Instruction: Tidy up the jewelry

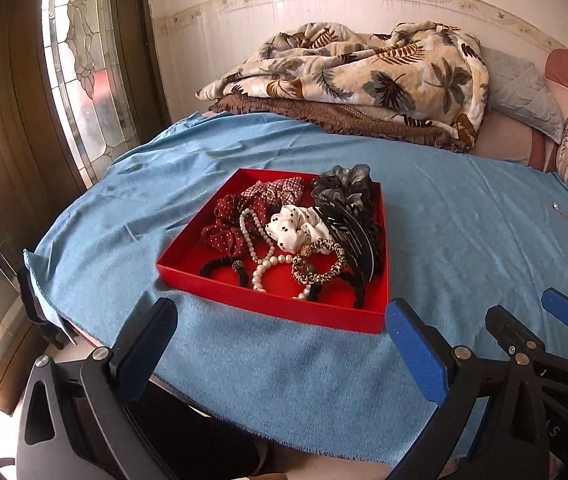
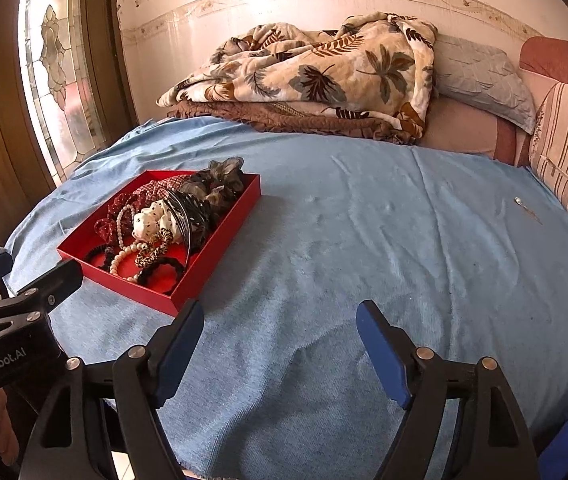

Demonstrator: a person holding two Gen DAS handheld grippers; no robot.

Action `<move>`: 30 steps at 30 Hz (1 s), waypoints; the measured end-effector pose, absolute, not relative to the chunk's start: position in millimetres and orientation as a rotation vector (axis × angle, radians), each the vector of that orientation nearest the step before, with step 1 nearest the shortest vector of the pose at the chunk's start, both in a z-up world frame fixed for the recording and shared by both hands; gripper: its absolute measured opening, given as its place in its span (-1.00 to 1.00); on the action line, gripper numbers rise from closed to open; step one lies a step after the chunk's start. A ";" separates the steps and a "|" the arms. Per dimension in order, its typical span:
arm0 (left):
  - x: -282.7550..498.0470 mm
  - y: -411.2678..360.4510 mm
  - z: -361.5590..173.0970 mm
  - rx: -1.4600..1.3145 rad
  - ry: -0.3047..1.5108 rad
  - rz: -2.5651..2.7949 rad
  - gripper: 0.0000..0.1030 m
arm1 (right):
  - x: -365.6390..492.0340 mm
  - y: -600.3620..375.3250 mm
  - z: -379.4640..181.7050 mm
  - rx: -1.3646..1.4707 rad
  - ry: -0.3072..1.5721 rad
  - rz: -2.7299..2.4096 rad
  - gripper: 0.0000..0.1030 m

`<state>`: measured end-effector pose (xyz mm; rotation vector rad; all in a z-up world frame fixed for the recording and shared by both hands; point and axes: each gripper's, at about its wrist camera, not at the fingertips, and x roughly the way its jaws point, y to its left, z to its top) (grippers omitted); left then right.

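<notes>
Jewelry and hair accessories piled in red tray (image 1: 268, 308), sitting on blue cloth (image 1: 464, 248) spread over bed. Tray closer to left side of cloth, near the window (image 1: 80, 60).

Contents, all mixed and overlapping:
- pearl necklace (image 1: 260, 248) draped across middle, over dark red dotted scrunchie (image 1: 236, 220)
- white dotted scrunchie (image 1: 296, 228) at centre
- plaid scrunchie (image 1: 276, 190) at far edge
- grey sheer scrunchie (image 1: 340, 184) in far right corner, bulging above rim
- black claw clip (image 1: 352, 236) leaning along right wall
- leopard-print hair tie (image 1: 318, 264) and black hair ties (image 1: 220, 266) toward near edge

Everything inside tray walls, nothing sorted by type. Fits either a collected-but-unsorted pile or items gathered into tray as the end state; cannot tell which from this.

One small shiny item (image 2: 518, 200) lying loose on cloth far right, well apart from tray. Too small to identify; possibly an earring or pin.

Left gripper (image 1: 280, 340) spread wide, holding nothing, hovering at near edge of cloth, aimed straight at tray. Probably lined up for reach into it.

Right gripper (image 2: 280, 344) also spread wide, empty, over bare cloth to the right of tray. Leaves room beside tray for laying pieces out, if that's the plan.

Folded leaf-print blanket (image 1: 364, 76) and pillows at far wall, clear of work area.
</notes>
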<state>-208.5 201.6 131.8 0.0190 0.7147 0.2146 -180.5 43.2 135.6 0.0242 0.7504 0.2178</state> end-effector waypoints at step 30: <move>-209.4 207.1 124.6 -0.025 0.755 0.177 1.00 | -182.5 45.4 133.6 -0.015 0.752 0.192 0.67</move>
